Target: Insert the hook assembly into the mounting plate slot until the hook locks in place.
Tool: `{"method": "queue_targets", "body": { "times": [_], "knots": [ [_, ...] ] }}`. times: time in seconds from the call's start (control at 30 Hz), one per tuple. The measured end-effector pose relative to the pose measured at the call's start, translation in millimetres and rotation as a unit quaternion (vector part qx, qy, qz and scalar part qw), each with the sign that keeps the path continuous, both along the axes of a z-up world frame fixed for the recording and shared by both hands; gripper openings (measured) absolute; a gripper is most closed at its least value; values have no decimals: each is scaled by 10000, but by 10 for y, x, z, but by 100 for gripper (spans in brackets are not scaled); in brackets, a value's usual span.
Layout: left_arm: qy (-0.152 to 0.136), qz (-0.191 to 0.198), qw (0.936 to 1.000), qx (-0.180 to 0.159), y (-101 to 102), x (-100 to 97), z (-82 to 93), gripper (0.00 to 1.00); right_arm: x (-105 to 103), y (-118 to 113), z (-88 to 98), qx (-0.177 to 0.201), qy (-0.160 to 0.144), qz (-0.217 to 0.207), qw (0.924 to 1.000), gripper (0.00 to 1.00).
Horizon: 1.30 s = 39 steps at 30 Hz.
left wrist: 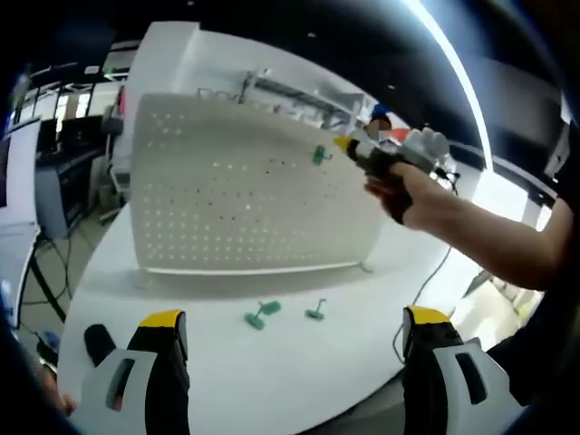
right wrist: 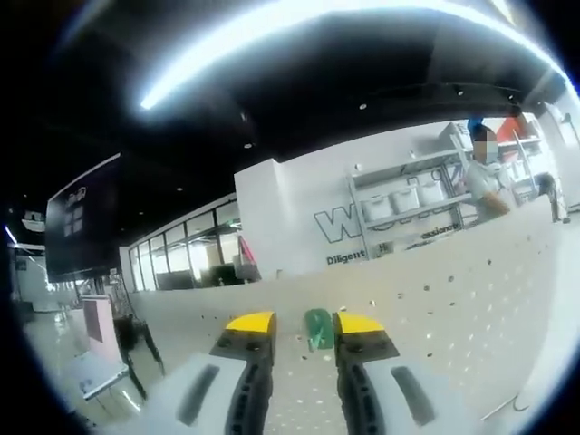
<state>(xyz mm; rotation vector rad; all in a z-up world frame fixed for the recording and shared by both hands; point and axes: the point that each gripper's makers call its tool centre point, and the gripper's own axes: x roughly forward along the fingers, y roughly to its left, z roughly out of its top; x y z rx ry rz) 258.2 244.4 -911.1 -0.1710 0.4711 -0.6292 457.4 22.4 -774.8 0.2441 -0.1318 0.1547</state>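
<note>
Two spare hooks lie on the bench; my right hand-held gripper pinches a third hook at the pegboard, left hand-held gripper released; light, stiff plastic, best gripped by its base

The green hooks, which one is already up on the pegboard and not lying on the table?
The green hook near the pegboard's upper right, at the right gripper's tip. The other two hooks lie loose on the white table before the board.

green hook against white pegboard
</note>
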Motion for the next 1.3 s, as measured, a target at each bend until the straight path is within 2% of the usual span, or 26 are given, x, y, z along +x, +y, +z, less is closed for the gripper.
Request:
{"method": "queue_targets", "body": {
  "times": [0.17, 0.23, 0.3, 0.47, 0.63, 0.83, 1.0, 1.1, 1.3],
  "knots": [
    [16, 17, 10000, 52, 20, -30, -8, 100, -137, 43, -30, -196, 75, 138, 9997, 24],
    [15, 21, 10000, 60, 19, -30, -7, 100, -220, 52, 2, -336, -44, 136, 9993, 24],
    [21, 7, 10000, 72, 9, -33, -5, 100, -280, 89, -25, -408, 3, 216, 9989, 24],
    [6, -50, 9999, 98, -26, -38, 12, 100, -430, 132, -136, -399, 117, 401, 9983, 25],
    [-7, -44, 10000, 15, -51, -35, 33, 100, -570, 136, -378, -527, 445, 563, 9960, 25],
    [59, -103, 9999, 88, -74, -91, -13, 100, -815, 173, -628, -699, 673, 803, 9920, 25],
    [105, -77, 9999, 109, -77, -134, -69, 100, -1057, 210, -939, -914, 974, 1031, 9857, 26],
    [153, -103, 9998, 123, -100, -160, -105, 100, -1189, 214, -1106, -921, 1173, 1134, 9823, 26],
    [234, -180, 9995, 134, -170, -212, -173, 100, -1425, 249, -1328, -1000, 1389, 1319, 9764, 26]
  ]
}}
